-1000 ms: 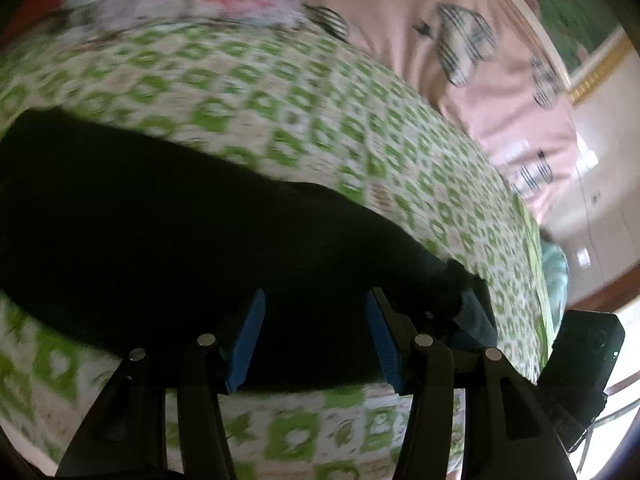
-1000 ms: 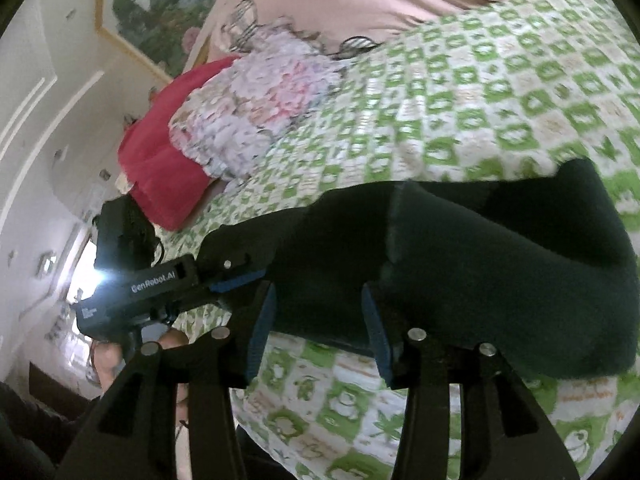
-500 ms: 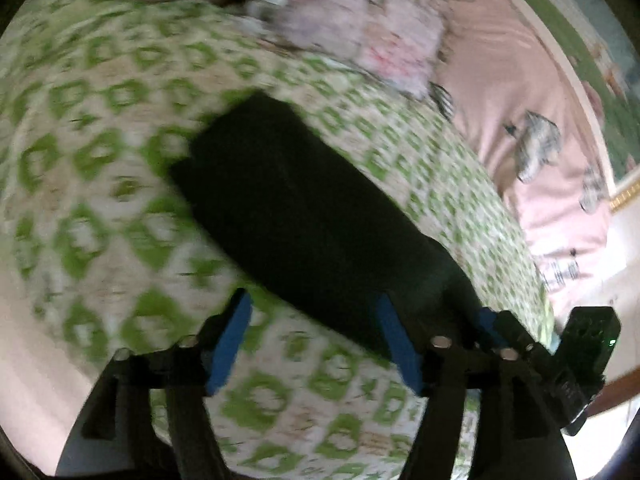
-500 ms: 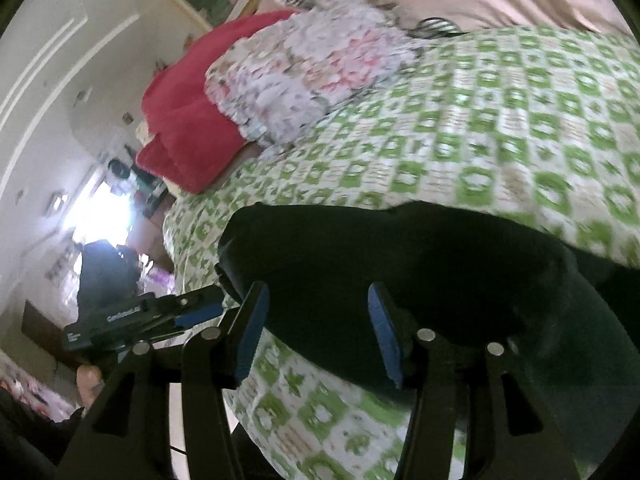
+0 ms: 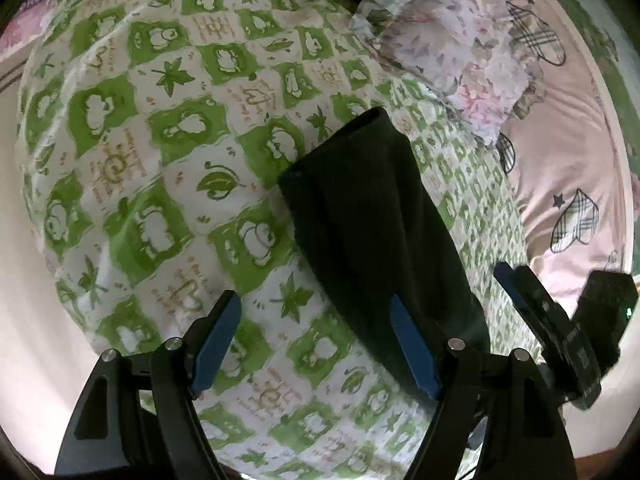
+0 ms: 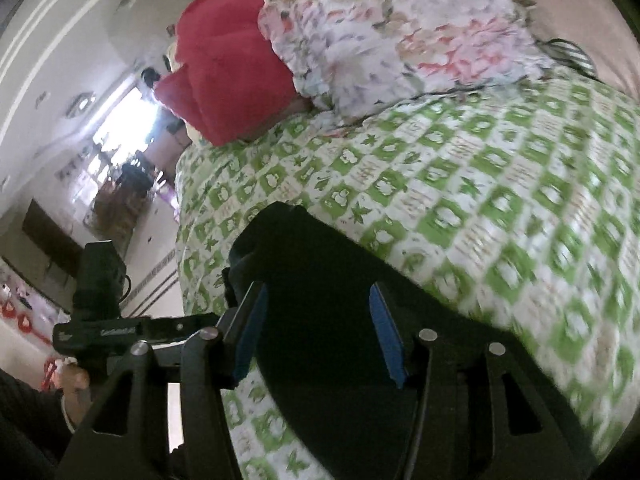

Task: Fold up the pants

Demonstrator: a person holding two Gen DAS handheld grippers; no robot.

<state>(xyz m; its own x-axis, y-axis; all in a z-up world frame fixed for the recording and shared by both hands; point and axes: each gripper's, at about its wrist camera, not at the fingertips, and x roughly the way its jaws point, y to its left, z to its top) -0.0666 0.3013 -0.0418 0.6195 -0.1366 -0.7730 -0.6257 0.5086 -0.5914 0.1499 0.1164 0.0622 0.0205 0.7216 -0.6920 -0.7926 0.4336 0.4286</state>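
Pants (image 5: 376, 224) lie folded on the green-patterned bedspread (image 5: 168, 128), both tongs (image 5: 316, 344) (image 6: 316, 332) spread apart, gripping nothing.

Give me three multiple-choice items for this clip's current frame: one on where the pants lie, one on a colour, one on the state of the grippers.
1. Where do the black pants lie?
A. On the green-and-white patterned bedspread
B. On the floor
C. On top of the red pillow

2. What colour is the pillow beside the floral pillow?
A. Blue
B. Red
C. Yellow

3. How do the jaws of the left gripper and right gripper stand?
A. Both shut on the pants
B. Left shut, right open
C. Both open, holding nothing

Answers: 1 A, the dark cloth rests flat on the bedspread in both wrist views. 2 B, the right wrist view shows a red pillow next to the floral one. 3 C, each view shows a wide gap between the blue pads with no cloth pinched.
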